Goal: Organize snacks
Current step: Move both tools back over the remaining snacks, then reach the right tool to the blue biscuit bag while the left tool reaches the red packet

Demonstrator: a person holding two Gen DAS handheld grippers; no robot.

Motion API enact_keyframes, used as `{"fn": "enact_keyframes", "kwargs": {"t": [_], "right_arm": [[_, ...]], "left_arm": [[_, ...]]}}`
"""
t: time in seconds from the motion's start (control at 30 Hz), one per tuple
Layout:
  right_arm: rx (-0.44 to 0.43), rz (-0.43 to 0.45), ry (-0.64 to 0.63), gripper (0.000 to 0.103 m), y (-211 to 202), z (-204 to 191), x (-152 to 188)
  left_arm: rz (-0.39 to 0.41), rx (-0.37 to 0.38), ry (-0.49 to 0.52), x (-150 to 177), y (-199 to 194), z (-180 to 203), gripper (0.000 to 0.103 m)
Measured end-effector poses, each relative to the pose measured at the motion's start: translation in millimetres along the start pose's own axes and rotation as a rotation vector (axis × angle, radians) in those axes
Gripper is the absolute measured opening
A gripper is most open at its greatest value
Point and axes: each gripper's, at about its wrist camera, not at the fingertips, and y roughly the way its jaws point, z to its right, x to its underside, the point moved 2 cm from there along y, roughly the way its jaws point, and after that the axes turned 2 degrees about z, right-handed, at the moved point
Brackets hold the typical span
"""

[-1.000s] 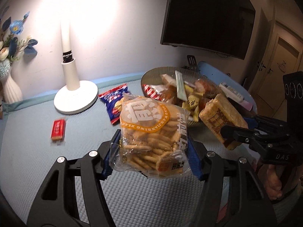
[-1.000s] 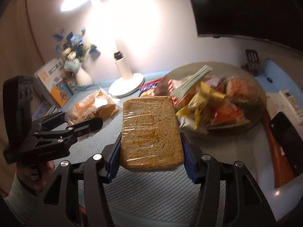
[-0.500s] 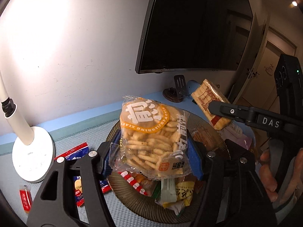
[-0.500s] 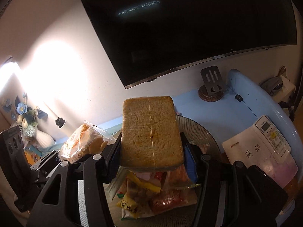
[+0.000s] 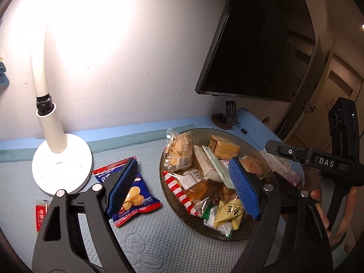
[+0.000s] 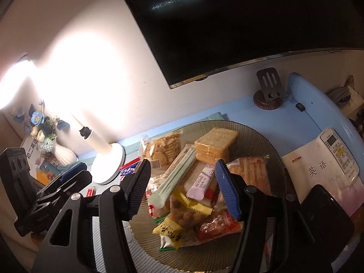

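My left tongs [image 5: 182, 186] gape wide and carry nothing; they hang over the near-left rim of the bowl [image 5: 202, 221], tilted down toward the mat [image 5: 147, 238]; left pad [image 5: 122, 186] sits over the blue chip packet [image 5: 132, 195], right pad [image 5: 244, 188] over the heap in the bowl.

My right tongs [image 6: 182, 186] stand parted too, empty; they hover above the middle of the bowl [image 6: 257, 141], pointing down into the pile; from the left camera their black body shows at the far right, my hand [image 5: 318, 207] wrapped round the grip, fingers curled.

Snacks: cracker bag [image 5: 178, 150] lies at the bowl's back-left edge, leaning over the rim; wrapped bread [image 6: 216, 144] rests at the back of the bowl, on top of other packets; pale green stick pack [image 6: 177, 177] runs slantwise across the heap; pink sachet [image 6: 201, 184] just beside it; yellow packets [image 6: 169, 232] at the near edge.

Outside the bowl: blue chip packet flat on the mat, between bowl and lamp base [image 5: 62, 161]; small red sachet [image 5: 41, 213] near the mat's left edge, well apart from the bowl.

Beyond: dark screen [image 6: 238, 22] on the wall; remote [image 6: 336, 150] and booklet [image 6: 316, 170] right of the bowl; vase of flowers [image 6: 45, 136] far left.
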Motion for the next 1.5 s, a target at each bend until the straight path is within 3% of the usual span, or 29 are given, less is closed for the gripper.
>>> {"fn": "enact_keyframes", "kwargs": {"t": [0.23, 0.4, 0.57, 0.77, 0.97, 1.2, 1.5], "right_arm": [[-0.079, 0.002, -0.145, 0.063, -26, -68, 46], [-0.108, -0.041, -0.238, 0.063, -11, -107, 103], [-0.08, -0.091, -0.324, 0.063, 25, -127, 152], [-0.035, -0.17, -0.323, 0.063, 67, -120, 179], [0.0, -0.23, -0.277, 0.063, 90, -102, 189], [0.017, -0.223, -0.288, 0.066, 93, -104, 191], [0.006, -0.226, -0.274, 0.067, 95, -101, 189]], "left_arm": [[0.073, -0.131, -0.054, 32, -80, -36, 0.084], [0.053, -0.266, -0.132, 78, -117, -81, 0.084], [-0.017, -0.429, -0.193, 129, -126, -131, 0.084], [-0.074, -0.536, -0.218, 166, -118, -165, 0.084], [-0.111, -0.562, -0.18, 181, -108, -167, 0.084], [-0.07, -0.593, -0.156, 179, -112, -161, 0.084], [-0.078, -0.587, -0.181, 180, -112, -165, 0.084]]}}
